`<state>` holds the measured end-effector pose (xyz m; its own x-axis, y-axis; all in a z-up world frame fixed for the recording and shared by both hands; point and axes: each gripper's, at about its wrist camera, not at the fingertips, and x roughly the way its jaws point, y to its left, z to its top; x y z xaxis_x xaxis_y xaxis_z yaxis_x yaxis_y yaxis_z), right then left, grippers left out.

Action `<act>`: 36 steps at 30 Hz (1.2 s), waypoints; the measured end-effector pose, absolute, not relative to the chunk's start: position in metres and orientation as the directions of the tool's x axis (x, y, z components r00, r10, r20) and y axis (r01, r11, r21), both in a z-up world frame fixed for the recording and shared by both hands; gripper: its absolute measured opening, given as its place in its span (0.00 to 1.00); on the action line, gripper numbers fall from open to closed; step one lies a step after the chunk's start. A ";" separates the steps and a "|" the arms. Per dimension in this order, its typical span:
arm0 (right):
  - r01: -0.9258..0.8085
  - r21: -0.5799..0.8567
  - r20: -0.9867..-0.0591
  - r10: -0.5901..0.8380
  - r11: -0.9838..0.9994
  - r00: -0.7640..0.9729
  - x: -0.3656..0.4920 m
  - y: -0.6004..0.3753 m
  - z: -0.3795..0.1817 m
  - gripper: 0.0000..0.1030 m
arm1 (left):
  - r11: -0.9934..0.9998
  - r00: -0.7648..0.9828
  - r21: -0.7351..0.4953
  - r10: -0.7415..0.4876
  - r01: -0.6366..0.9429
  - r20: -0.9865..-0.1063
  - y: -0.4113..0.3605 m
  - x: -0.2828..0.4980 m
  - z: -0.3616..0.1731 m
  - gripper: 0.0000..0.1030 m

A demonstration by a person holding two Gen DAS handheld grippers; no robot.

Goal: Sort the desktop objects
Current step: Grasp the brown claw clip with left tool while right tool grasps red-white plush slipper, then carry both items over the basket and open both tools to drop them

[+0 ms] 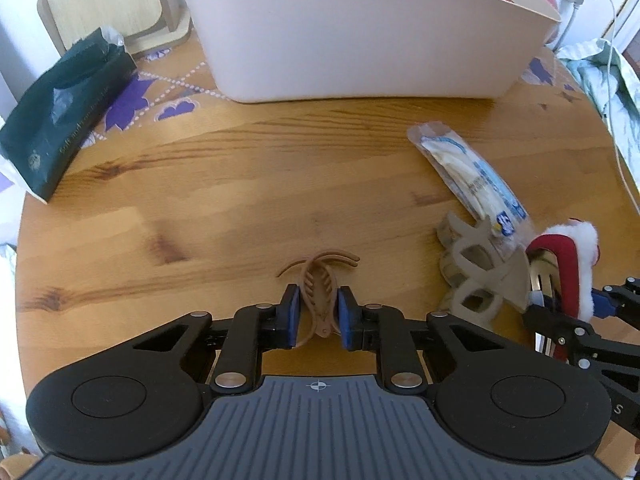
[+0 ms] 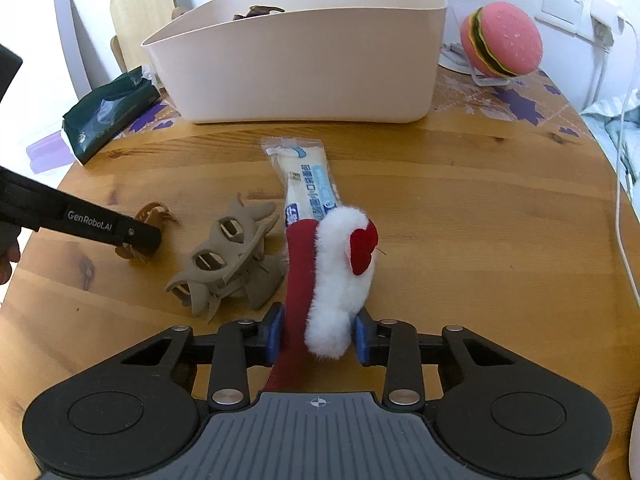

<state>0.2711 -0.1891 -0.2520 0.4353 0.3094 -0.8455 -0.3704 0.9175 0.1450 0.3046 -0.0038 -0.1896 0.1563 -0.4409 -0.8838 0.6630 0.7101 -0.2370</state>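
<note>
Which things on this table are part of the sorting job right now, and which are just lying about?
In the job:
- small brown hair clip, clamped in the left gripper
- red and white fluffy hair clip, clamped in the right gripper
- grey claw clip
- wrapped snack
- white bin

Lying about:
- dark green tissue pack
- burger-shaped toy
- wooden stand

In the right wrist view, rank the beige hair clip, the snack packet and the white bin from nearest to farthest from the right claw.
1. Beige hair clip, just left of the right claw.
2. Snack packet, straight ahead.
3. White bin, at the table's far side.
</note>
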 end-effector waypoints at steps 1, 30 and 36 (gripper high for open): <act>-0.364 0.150 -0.845 0.310 0.919 0.435 0.270 -0.191 -0.251 0.30 | 0.713 0.152 -0.244 -0.443 0.657 -0.883 -0.002 0.304 -0.189 0.19; -0.312 0.179 -0.698 0.344 0.933 0.628 0.280 -0.242 -0.156 0.30 | 0.745 0.297 -0.293 -0.546 0.599 -0.783 0.031 0.309 -0.115 0.19; -0.321 0.168 -0.666 0.347 0.932 0.660 0.292 -0.243 -0.141 0.30 | 0.745 0.342 -0.283 -0.562 0.604 -0.753 0.026 0.320 -0.093 0.19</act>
